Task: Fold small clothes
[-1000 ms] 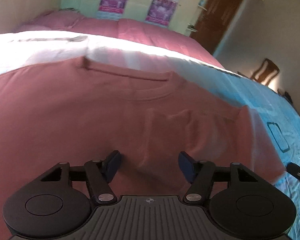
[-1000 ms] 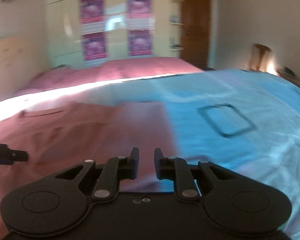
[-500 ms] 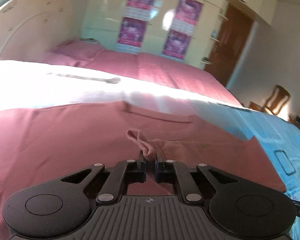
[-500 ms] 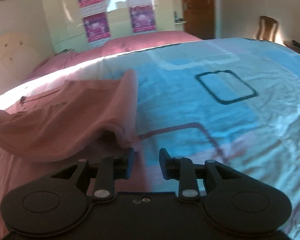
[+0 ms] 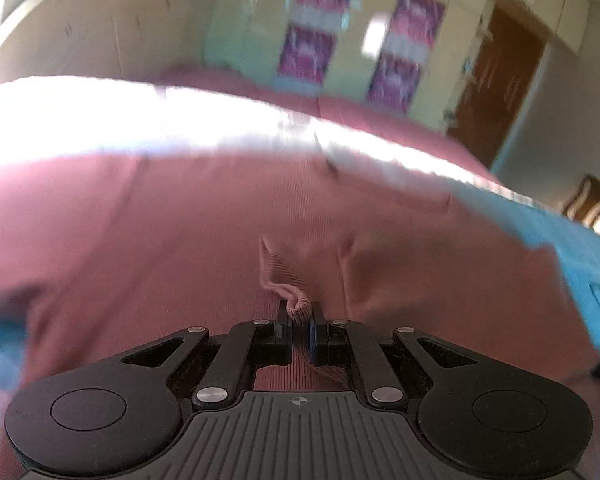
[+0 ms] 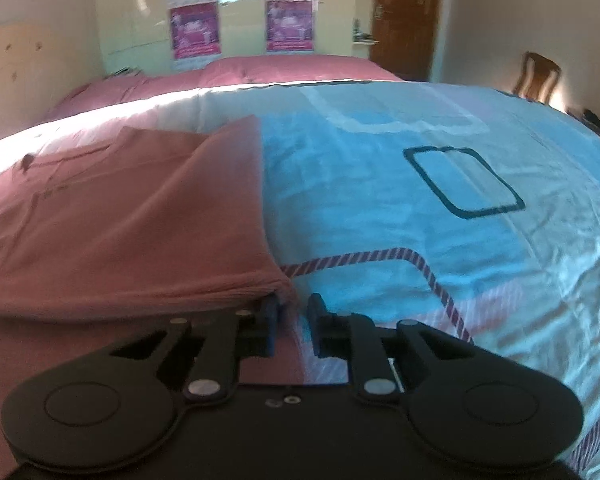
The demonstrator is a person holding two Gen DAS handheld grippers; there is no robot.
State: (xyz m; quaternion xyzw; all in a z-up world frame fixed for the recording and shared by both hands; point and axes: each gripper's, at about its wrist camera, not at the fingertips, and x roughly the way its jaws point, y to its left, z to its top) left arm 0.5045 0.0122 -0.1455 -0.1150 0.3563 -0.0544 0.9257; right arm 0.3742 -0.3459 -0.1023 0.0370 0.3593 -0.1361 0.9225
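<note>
A dusty-pink T-shirt (image 5: 180, 240) lies spread on the bed. My left gripper (image 5: 300, 322) is shut on a bunched fold of the shirt, lifted a little. In the right wrist view the shirt (image 6: 120, 208) has its right side raised and folded over toward the left. My right gripper (image 6: 294, 320) is narrowly parted with the shirt's lifted hem corner between its fingers. The collar (image 6: 72, 160) shows at the far left.
The bed has a light blue sheet (image 6: 420, 208) with dark rectangle prints. Pink pillows (image 6: 260, 68) lie at the head. A headboard (image 6: 16, 64), posters on a wardrobe (image 6: 196, 28), a brown door (image 6: 404, 16) and a wooden chair (image 6: 536, 76) stand beyond.
My left gripper shut on a fold of the shirt and lifted it. My right gripper raised the shirt's right side and carried it leftward over the body.
</note>
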